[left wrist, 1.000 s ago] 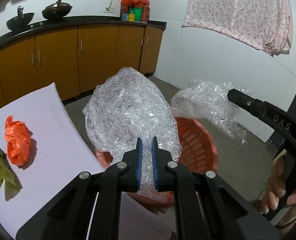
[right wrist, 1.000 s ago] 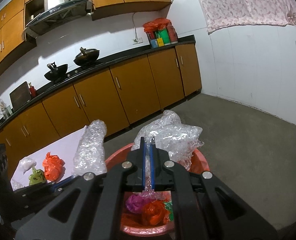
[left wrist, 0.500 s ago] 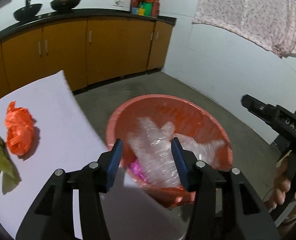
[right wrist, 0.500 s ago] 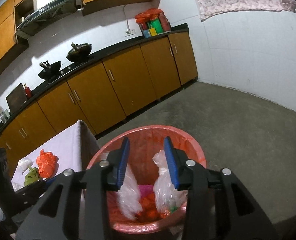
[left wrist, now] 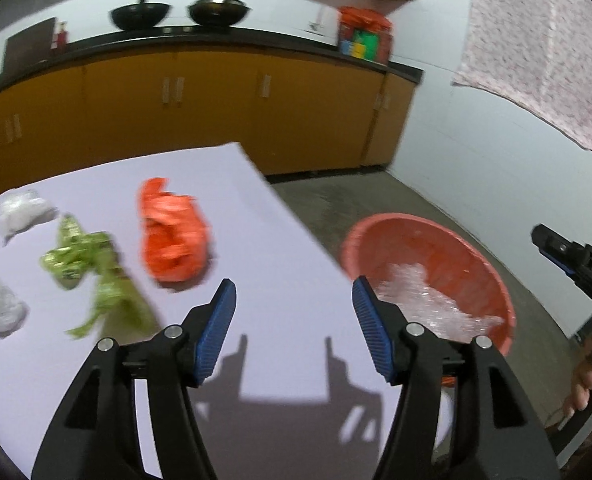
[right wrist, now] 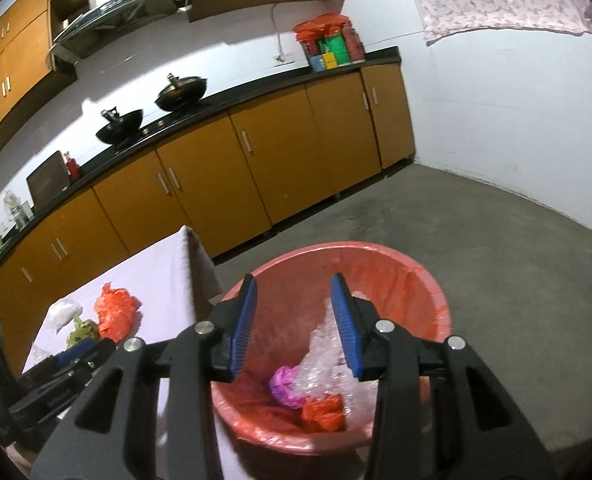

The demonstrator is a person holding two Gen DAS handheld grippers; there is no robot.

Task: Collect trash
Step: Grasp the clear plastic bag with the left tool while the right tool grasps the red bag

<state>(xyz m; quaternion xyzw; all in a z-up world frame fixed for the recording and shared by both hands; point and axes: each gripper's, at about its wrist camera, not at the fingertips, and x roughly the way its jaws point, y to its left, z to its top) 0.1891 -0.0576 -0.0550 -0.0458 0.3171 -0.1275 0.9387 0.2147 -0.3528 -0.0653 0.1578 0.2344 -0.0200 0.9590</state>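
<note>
blue-padded fingers (left wrist: 222,322) of both grippers spread wide, holding nothing (bubble wrap (right wrist: 327,364) lies in red bin (right wrist: 435,292)).

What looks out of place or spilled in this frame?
Nothing is spilled. Crumpled orange plastic, a green wrapper and clear plastic lie on the white table, outside the red bin. Both grippers are open, empty.

The only lettering I can read is on my right gripper (left wrist: 575,258), seen from my left wrist camera: pale capitals "DAS" on its black body, cut off at the frame edge. Nothing else is legible.
</note>
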